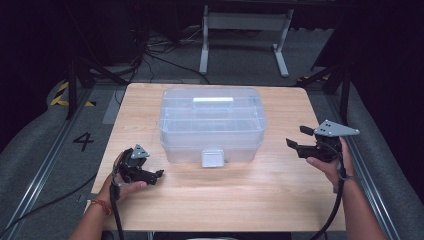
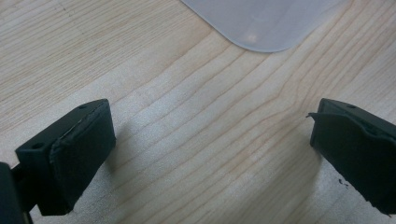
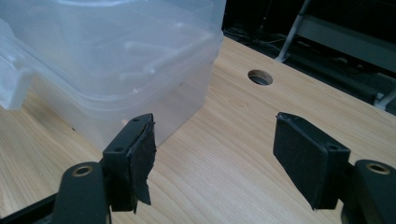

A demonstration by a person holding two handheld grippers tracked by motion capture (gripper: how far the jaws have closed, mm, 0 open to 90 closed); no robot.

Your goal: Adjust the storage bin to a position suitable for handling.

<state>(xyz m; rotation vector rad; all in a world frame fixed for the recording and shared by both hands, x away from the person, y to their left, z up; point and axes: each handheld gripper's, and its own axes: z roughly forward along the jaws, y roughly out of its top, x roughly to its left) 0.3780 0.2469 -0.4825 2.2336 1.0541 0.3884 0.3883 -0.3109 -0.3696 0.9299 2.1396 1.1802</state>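
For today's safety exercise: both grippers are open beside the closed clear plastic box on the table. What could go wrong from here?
1. The clear box is smooth and translucent; jaws may slip on its walls.
2. Its front latch is small, so an open left gripper could miss it and push the box along the table.
3. The right gripper hangs above the table near the edge; its cable could snag.
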